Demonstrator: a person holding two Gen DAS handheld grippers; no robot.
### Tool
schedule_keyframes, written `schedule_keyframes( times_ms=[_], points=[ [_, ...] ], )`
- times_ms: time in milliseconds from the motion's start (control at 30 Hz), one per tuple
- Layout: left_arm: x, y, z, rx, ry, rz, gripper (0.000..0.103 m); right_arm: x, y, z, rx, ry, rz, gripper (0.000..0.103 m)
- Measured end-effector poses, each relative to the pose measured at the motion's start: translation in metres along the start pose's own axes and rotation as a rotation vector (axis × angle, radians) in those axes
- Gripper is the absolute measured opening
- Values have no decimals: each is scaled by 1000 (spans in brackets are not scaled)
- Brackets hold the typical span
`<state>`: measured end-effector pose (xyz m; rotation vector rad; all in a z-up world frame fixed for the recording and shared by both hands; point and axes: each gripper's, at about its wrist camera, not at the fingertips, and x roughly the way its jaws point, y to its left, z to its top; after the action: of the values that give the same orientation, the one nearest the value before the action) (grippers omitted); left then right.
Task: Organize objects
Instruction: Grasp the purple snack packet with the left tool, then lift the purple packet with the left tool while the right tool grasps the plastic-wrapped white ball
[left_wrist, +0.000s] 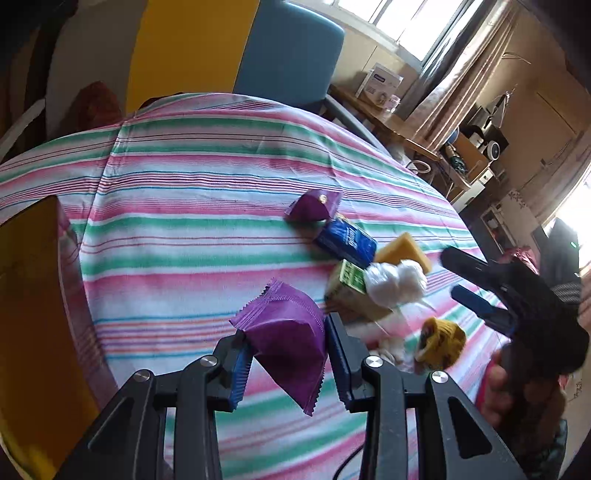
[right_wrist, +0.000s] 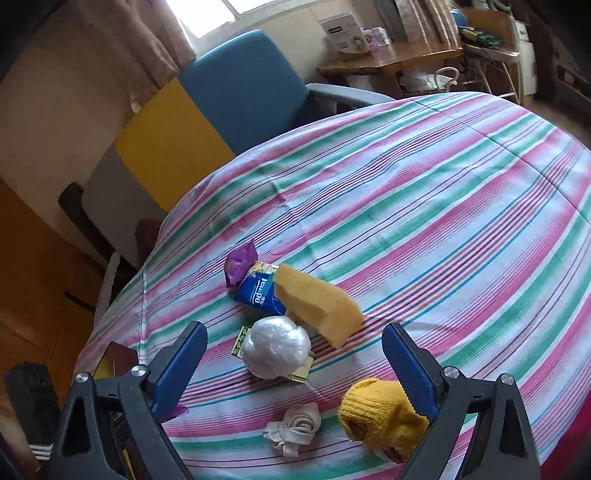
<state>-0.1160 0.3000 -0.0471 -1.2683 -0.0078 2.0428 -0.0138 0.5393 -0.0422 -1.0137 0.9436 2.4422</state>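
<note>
**A:** What does the left gripper (left_wrist: 288, 354) have?

**B:** Its jaws are pinching a purple packet (left_wrist: 286, 334), one blue pad pressed to each side, and the packet hangs clear above the striped cloth of the bench (left_wrist: 192, 192).

**A:** And the right gripper (right_wrist: 295, 369)?

**B:** Its jaws stand spread wide with nothing between the pads. From its own camera it hovers over the cluster of things on the bench; in the left view it shows at the right edge, held in a person's hand (left_wrist: 517, 391).

**A:** Where are the rest of the objects?

**B:** Bunched together near the bench's edge. A second purple packet (right_wrist: 240, 263) lies farthest out, touching a blue tissue pack (right_wrist: 258, 291). A yellow sponge (right_wrist: 319, 302) leans over that pack's end. Just beside them a white ball wrapped in clear plastic (right_wrist: 275, 347) sits on top of a small green-printed box (right_wrist: 299, 373).

**A:** Anything closer in?

**B:** A rolled yellow sock (right_wrist: 376, 413) lies by the right gripper's right finger, and a knotted white sock (right_wrist: 293, 428) rests just beside it.

**A:** What is behind the bench?

**B:** A blue chair (right_wrist: 243, 85) next to a yellow panel (right_wrist: 170, 144).
</note>
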Motion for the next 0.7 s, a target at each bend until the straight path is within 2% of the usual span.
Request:
schedule_keyframes(
  times_ms=[100, 233, 400, 467, 533, 600, 633, 700],
  points=[
    [-11, 1, -14, 0, -2, -14, 38, 9, 12, -4, -76, 16, -34, 93],
    [-27, 7, -31, -12, -5, -33, 38, 21, 14, -7, -116, 42, -88, 85],
    [-49, 15, -49, -23, -23, -47, 38, 28, 11, -4, -125, 53, -104, 79],
    [-57, 19, -57, -33, -29, -54, 38, 36, 13, -5, -143, 82, -95, 73],
    [-63, 22, -63, -37, -34, -55, 38, 40, 19, -9, -191, 95, -105, 54],
    [-72, 23, -70, -31, -49, -48, 38, 36, 25, -10, -226, 77, -93, 42],
    [-76, 22, -73, -20, -61, -38, 38, 34, 26, -10, -243, 69, -101, 29],
    [-86, 21, -80, 3, -82, -21, 38, 34, 25, -11, -248, 77, -110, 30]
  ],
)
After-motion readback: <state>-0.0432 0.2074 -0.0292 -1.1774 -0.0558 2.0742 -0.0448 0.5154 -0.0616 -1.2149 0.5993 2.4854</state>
